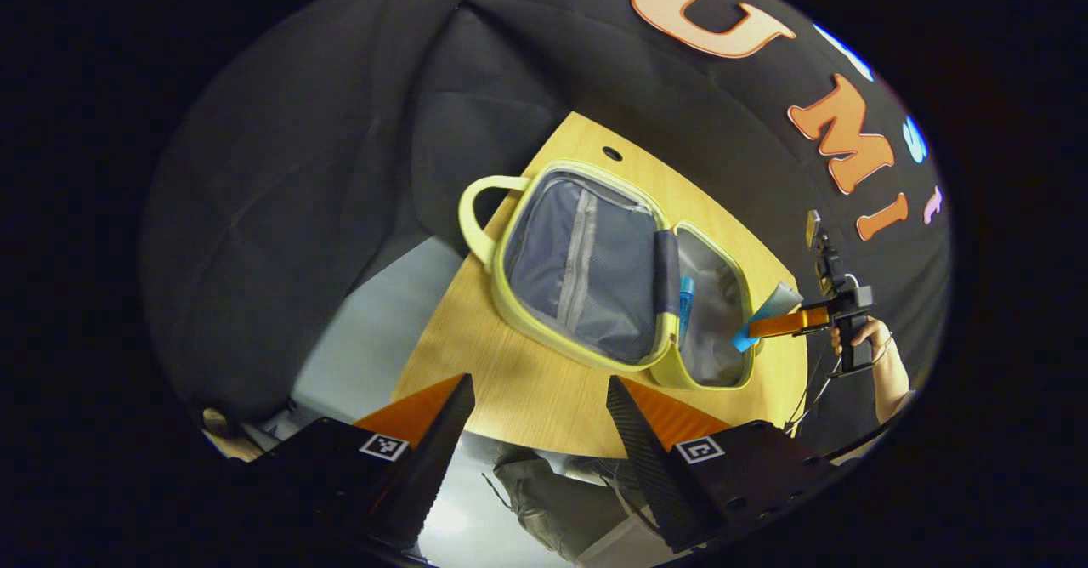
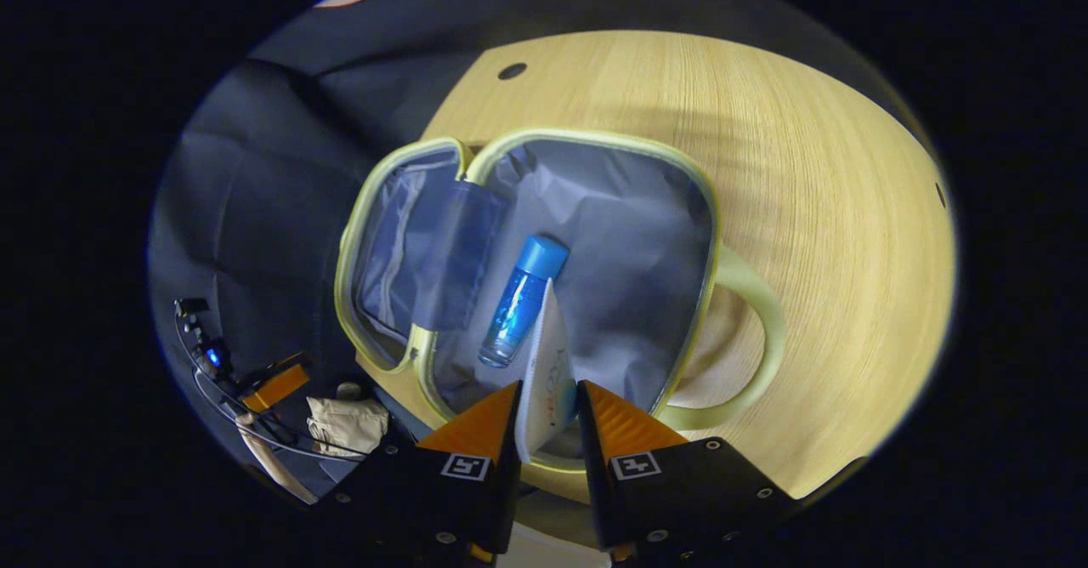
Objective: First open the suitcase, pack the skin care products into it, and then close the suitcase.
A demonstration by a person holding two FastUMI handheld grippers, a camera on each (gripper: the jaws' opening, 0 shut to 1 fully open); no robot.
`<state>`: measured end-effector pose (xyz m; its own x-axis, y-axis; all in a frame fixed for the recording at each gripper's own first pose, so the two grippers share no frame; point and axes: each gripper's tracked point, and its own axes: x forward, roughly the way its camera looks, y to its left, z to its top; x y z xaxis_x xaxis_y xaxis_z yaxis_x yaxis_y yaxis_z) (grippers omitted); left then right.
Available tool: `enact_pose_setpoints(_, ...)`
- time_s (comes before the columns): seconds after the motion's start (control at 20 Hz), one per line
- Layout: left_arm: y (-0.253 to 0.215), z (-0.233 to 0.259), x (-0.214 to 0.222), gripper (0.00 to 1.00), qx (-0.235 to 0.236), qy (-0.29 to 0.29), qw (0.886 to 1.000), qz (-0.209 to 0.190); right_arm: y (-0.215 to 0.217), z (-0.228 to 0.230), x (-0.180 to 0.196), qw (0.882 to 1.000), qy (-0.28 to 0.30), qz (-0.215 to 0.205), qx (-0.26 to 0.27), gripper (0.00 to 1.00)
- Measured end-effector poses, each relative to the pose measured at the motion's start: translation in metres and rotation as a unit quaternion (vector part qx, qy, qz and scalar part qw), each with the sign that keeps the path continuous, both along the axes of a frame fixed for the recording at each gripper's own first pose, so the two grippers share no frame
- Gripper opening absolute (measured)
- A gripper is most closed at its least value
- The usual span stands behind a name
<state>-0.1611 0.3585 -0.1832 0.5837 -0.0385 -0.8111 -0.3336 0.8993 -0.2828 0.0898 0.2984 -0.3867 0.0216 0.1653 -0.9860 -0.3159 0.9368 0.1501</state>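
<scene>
Gripping a white tube (image 2: pixel 544 364) between both fingers of the right gripper (image 2: pixel 548 406), poised over the open suitcase (image 2: pixel 595 202) (blue bottle (image 2: pixel 520 300) lying inside on grey lining).

Desk (image 1: pixel 510 381): light wood grain, with a rounded far edge.
Desk holes: one small dark round hole near the far edge (image 1: pixel 611 154); in the right gripper view a second small hole sits at the right edge (image 2: pixel 938 195).
Booth wall (image 1: pixel 340 126): black cloth, creased, hanging behind and beside the desk.
Floor (image 1: pixel 374 330): pale grey, showing past the desk's left edge.
Beige cloth (image 2: pixel 348 423): crumpled, lying low beyond the desk's near left corner.
</scene>
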Motion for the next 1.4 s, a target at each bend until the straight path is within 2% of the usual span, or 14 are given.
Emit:
enact_pose_setpoints(0.2,-0.007,-0.021,-0.002,0.98,-0.009,0.009,1.000,0.015,-0.011,-0.032,0.004,0.999,0.023,-0.017,-0.043,0.37)
enact_pose_setpoints(0.25,-0.008,-0.022,-0.003,0.98,-0.018,0.008,1.000,0.019,-0.013,-0.038,0.004,0.998,0.023,-0.022,-0.052,0.32)
enact_pose_setpoints(0.35,-0.010,-0.026,-0.004,0.98,-0.029,0.009,0.999,0.028,-0.018,-0.042,0.001,0.997,0.028,-0.034,-0.063,0.33)
enact_pose_setpoints(0.5,-0.007,-0.029,-0.002,0.98,-0.029,0.009,0.999,0.033,-0.007,-0.029,-0.006,0.998,0.020,-0.029,-0.043,0.49)
enact_pose_setpoints(0.65,-0.005,-0.027,0.012,0.98,-0.035,-0.004,0.999,0.035,0.010,-0.004,-0.007,1.000,-0.003,-0.027,-0.005,0.95)
enact_pose_setpoints(0.85,0.007,-0.027,0.046,0.98,-0.048,-0.033,0.997,0.044,0.019,0.022,0.000,0.997,-0.062,-0.024,0.033,0.96)
enact_pose_setpoints(1.05,0.042,-0.026,0.086,0.98,-0.046,-0.056,0.995,0.062,0.024,0.052,-0.004,0.991,-0.108,-0.028,0.067,0.96)
enact_pose_setpoints(1.25,0.085,-0.027,0.134,0.98,-0.093,-0.094,0.985,0.106,0.017,0.077,-0.013,0.988,-0.119,-0.048,0.091,0.96)
enact_pose_setpoints(1.4,0.112,-0.050,0.162,0.98,-0.134,-0.103,0.975,0.147,0.005,0.089,-0.010,0.984,-0.131,-0.067,0.096,0.96)
